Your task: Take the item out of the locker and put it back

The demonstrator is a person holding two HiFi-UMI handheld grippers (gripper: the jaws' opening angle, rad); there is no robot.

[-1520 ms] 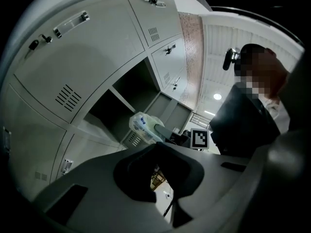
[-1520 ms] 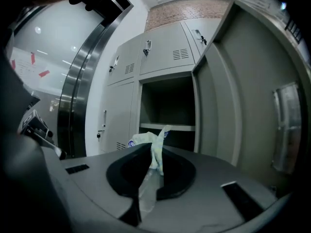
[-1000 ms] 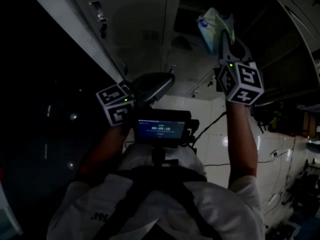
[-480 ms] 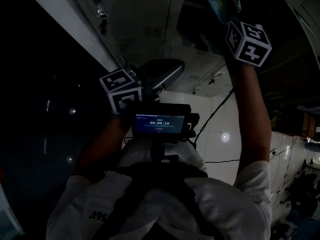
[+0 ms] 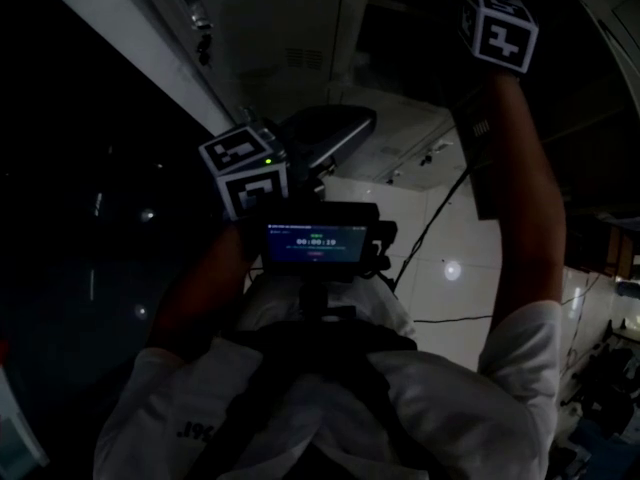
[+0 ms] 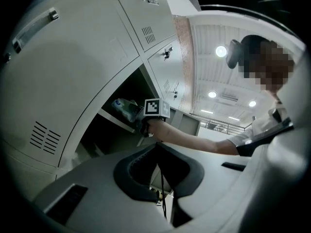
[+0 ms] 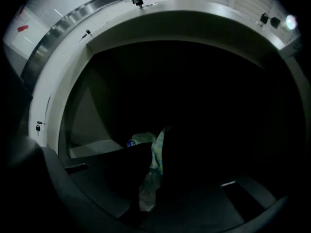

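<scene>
My right gripper (image 7: 154, 154) is shut on a crinkled green-and-white plastic packet (image 7: 147, 191) and points level into the dark open locker compartment (image 7: 194, 91). In the left gripper view the packet (image 6: 125, 108) sits over the compartment's shelf (image 6: 112, 120), just ahead of the right gripper's marker cube (image 6: 156, 108). The head view shows only that cube (image 5: 500, 30) at the top edge, and the packet is out of that frame. My left gripper (image 6: 158, 152) is lower, its jaws closed with nothing between them; it also shows in the head view (image 5: 350, 123).
Grey locker doors with vents and small locks (image 6: 146, 33) surround the open compartment. A wide grey door (image 6: 58, 81) stands at its left. A chest-mounted screen (image 5: 318, 243) sits between my arms. Pale floor tiles (image 5: 450, 268) lie below.
My right gripper has risen and gone forward toward the locker with the packet, which has left the top of the head view. The left gripper has risen a little.
</scene>
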